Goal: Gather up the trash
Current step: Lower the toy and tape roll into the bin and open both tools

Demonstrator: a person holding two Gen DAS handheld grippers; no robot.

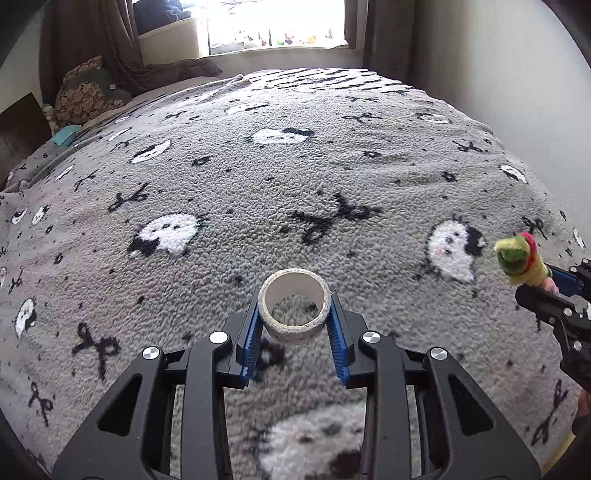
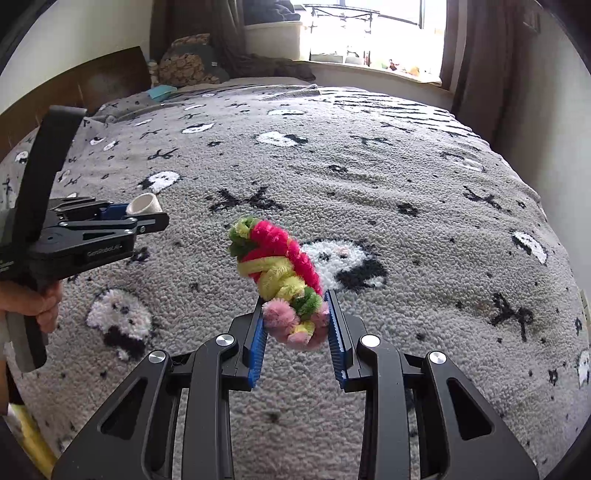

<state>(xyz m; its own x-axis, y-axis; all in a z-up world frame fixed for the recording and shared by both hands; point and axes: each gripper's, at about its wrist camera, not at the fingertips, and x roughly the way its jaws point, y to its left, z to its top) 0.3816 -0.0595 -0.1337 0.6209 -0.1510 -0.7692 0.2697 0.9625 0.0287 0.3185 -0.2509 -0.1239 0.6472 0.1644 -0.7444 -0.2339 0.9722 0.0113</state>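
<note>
My left gripper (image 1: 294, 314) is shut on an empty white tape roll (image 1: 294, 325) and holds it above the grey blanket; the roll's opening faces the camera. The roll also shows in the right wrist view (image 2: 145, 204), at the left gripper's tip (image 2: 147, 216). My right gripper (image 2: 295, 317) is shut on a twisted bundle of pink, yellow and green pipe cleaners (image 2: 282, 273), held above the blanket. The bundle shows at the right edge of the left wrist view (image 1: 519, 260), in the right gripper (image 1: 546, 286).
A grey fleece blanket (image 1: 295, 184) with black-and-white figures and bows covers the bed. Patterned cushions (image 1: 86, 94) and a teal item (image 1: 66, 134) lie at the far left by the wooden headboard (image 2: 96, 79). A window with brown curtains (image 1: 277, 26) is beyond the bed.
</note>
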